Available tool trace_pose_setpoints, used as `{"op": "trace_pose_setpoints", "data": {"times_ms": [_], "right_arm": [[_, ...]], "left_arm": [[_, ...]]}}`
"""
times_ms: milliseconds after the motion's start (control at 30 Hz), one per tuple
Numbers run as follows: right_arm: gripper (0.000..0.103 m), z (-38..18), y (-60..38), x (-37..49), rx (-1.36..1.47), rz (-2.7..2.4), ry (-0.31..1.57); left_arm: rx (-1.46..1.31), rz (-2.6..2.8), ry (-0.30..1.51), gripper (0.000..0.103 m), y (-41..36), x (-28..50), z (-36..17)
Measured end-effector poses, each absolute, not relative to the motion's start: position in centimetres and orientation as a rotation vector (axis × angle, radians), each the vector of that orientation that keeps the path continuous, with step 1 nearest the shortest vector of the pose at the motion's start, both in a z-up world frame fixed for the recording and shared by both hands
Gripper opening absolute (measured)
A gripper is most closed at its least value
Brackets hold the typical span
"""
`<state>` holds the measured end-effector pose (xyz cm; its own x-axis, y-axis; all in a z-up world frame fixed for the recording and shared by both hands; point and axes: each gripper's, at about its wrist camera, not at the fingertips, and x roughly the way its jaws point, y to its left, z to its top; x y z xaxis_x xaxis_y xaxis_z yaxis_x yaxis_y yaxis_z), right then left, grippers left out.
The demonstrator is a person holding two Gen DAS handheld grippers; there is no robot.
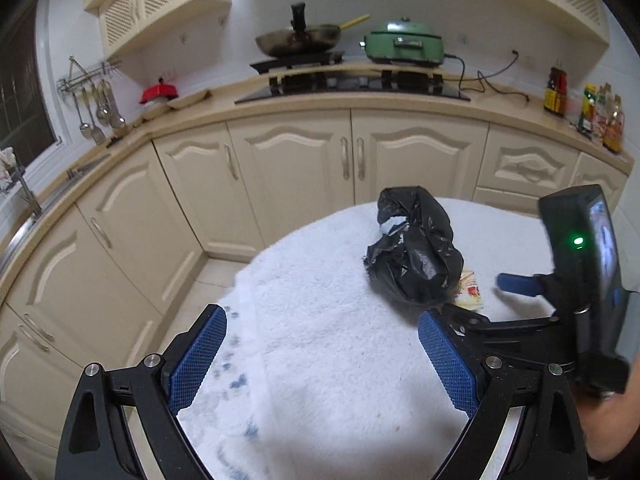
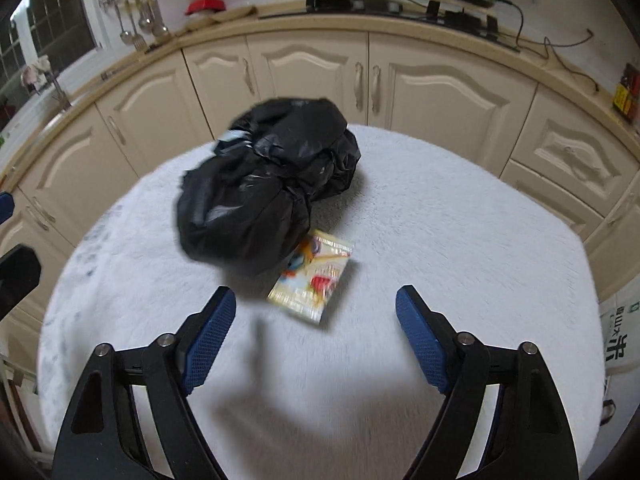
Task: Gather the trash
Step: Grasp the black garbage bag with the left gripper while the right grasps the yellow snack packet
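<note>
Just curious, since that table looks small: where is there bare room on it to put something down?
Bare towel lies right of the black bag and wrapper, and along the near edge between the open right tool fingers. The middle-left, where wrapper meets bag, is crowded.

Black bag [image 2: 264, 184], yellow-red printed packet [image 2: 316, 280], white fluffy towel [image 2: 440, 240], blue-padded jaws

A white fluffy towel [image 2: 440, 240] covers the table, bearing a crumpled black trash bag [image 2: 264, 188] touching a colourful wrapper [image 2: 314, 280].
</note>
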<state>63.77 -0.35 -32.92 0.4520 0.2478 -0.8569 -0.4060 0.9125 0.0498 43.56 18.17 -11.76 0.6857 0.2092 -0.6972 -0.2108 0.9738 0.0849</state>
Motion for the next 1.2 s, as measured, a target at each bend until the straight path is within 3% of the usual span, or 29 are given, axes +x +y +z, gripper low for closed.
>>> {"op": "trace_pose_setpoints", "data": {"times_ms": [33, 67, 133, 500, 567, 600, 700, 833, 900, 1000, 1067, 1167, 1200], "right_arm": [[0.055, -33.3, -0.4, 64.0, -0.170, 0.408, 1.025], [0.051, -33.5, -0.7, 64.2, -0.158, 0.420, 1.021], [0.032, -33.5, -1.4, 64.3, -0.161, 0.423, 1.017], [0.031, -33.0, -6.0, 65.9, -0.108, 0.413, 0.998], [0.033, -33.2, -6.1, 66.4, -0.119, 0.404, 0.998], [0.037, -33.3, -6.1, 66.6, -0.117, 0.404, 0.996], [0.063, -33.7, -6.2, 67.2, -0.117, 0.397, 0.988], [0.064, -33.6, -6.3, 67.6, -0.103, 0.405, 0.968], [0.059, -33.8, -6.2, 67.9, -0.109, 0.401, 0.971], [0.030, -33.8, -6.1, 68.0, -0.132, 0.398, 0.969], [0.030, -33.7, -6.4, 68.0, -0.115, 0.410, 0.973], [0.030, -33.4, -7.0, 67.6, -0.089, 0.421, 0.959], [0.030, -33.2, -7.2, 67.5, -0.080, 0.424, 0.956]], "left_arm": [[-0.004, 0.227, 0.787, 0.094, 18.5, 44.4, -11.8], [-0.004, 0.216, 0.794, 0.094, 18.3, 45.2, -12.2], [-0.005, 0.195, 0.810, 0.095, 19.5, 48.1, -12.8], [0.011, 0.149, 0.850, 0.096, 16.7, 57.4, -16.0], [0.025, 0.154, 0.859, 0.090, 16.5, 59.0, -16.8], [0.031, 0.145, 0.861, 0.083, 16.4, 59.6, -17.0], [0.021, 0.122, 0.874, 0.081, 16.3, 60.8, -17.6], [0.031, 0.119, 0.851, 0.088, 16.1, 60.8, -17.5], [0.051, 0.143, 0.850, 0.094, 16.0, 61.5, -17.7], [0.042, 0.143, 0.870, 0.094, 15.8, 62.9, -18.5], [0.033, 0.156, 0.880, 0.092, 15.9, 63.7, -19.1], [0.060, 0.207, 0.892, 0.061, 16.1, 64.8, -20.1], [0.051, 0.197, 0.888, 0.059, 16.3, 65.0, -20.2]]}}
